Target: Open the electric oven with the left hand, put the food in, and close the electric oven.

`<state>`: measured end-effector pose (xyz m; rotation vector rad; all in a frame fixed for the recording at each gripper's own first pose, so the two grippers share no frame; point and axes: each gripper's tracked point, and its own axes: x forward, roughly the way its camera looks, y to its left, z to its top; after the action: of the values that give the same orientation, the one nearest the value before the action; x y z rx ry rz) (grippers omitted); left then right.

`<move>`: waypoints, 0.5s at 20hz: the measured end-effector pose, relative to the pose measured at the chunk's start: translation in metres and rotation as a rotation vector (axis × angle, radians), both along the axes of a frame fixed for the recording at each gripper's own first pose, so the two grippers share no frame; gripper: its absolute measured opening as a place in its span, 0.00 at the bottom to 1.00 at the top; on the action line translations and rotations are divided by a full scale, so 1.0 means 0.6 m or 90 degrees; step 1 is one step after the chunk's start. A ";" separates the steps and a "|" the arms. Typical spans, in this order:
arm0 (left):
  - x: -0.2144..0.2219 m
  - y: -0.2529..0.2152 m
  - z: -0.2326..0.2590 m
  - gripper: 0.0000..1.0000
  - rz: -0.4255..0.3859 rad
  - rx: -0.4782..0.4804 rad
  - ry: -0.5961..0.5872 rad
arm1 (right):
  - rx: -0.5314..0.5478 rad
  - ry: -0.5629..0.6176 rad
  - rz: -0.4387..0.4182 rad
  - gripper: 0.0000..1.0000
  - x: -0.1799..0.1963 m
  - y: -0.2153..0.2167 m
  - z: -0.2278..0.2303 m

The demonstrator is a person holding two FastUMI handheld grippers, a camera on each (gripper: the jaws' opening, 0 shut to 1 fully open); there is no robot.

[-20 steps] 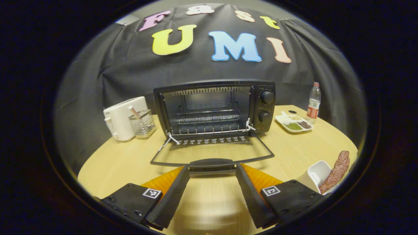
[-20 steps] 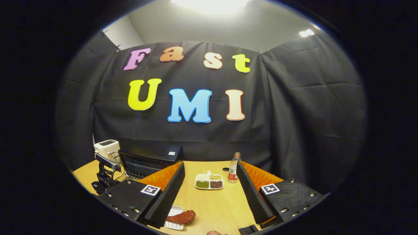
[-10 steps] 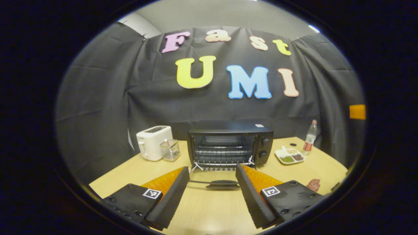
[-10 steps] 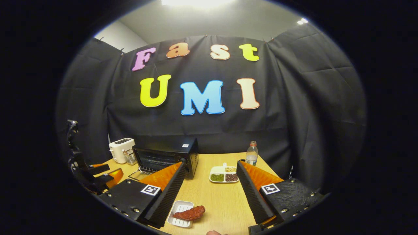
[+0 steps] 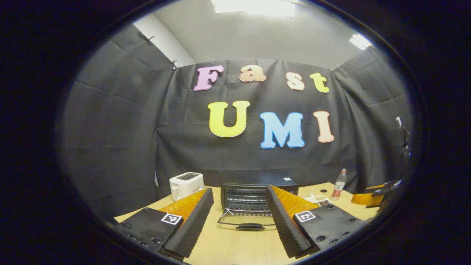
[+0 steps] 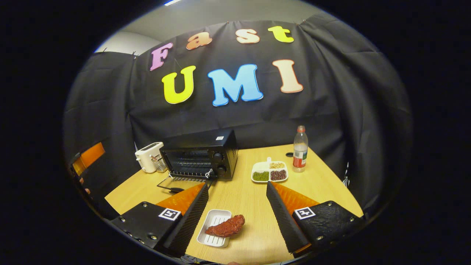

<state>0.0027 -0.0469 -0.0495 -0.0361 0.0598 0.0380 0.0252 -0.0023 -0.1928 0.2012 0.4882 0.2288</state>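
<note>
A: Here's the electric oven at the far side of the wooden table, its glass door folded flat onto the tabletop, handle toward us. You can see the wire rack inside.

B: And the left gripper sits near us, well apart from that door. Its two fingers are spread wide with nothing between them but bare table.

A: In the right gripper view, the food, a reddish-brown piece, lies across a small white tray, hanging over the tray's right edge. It's on the near part of the table, well apart from the oven.

B: The right gripper stands above it, fingers wide apart too. The tray and food lie between them, nearer the left finger; I can't tell whether that finger touches the tray.

A: What else is on the table?

B: A white toaster just left of the oven, with a wire holder beside it. To the right, a white divided dish of green, dark and pale grains, then an upright plastic bottle with a red label.

A: And at the far right edge of the left gripper view, that's the other gripper, partly cut off.
</note>
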 end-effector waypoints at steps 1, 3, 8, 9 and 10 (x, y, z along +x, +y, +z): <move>-0.009 0.002 0.010 1.00 0.004 0.000 -0.005 | 0.015 0.023 0.004 0.96 -0.005 0.005 -0.015; -0.030 0.007 0.032 0.95 0.012 0.008 -0.022 | 0.048 0.062 0.008 0.99 -0.011 0.012 -0.041; -0.069 0.011 0.060 1.00 0.029 0.025 -0.041 | 0.099 0.157 0.014 0.98 -0.013 0.024 -0.114; -0.072 0.013 0.063 1.00 0.034 0.025 -0.044 | 0.109 0.175 0.015 0.98 -0.012 0.024 -0.127; -0.076 0.016 0.066 1.00 0.038 0.026 -0.046 | 0.117 0.190 0.016 0.99 -0.010 0.026 -0.141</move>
<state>-0.0432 -0.0374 -0.0098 0.0020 -0.0139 0.0982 0.0192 0.0132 -0.2776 0.4129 0.7660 0.2694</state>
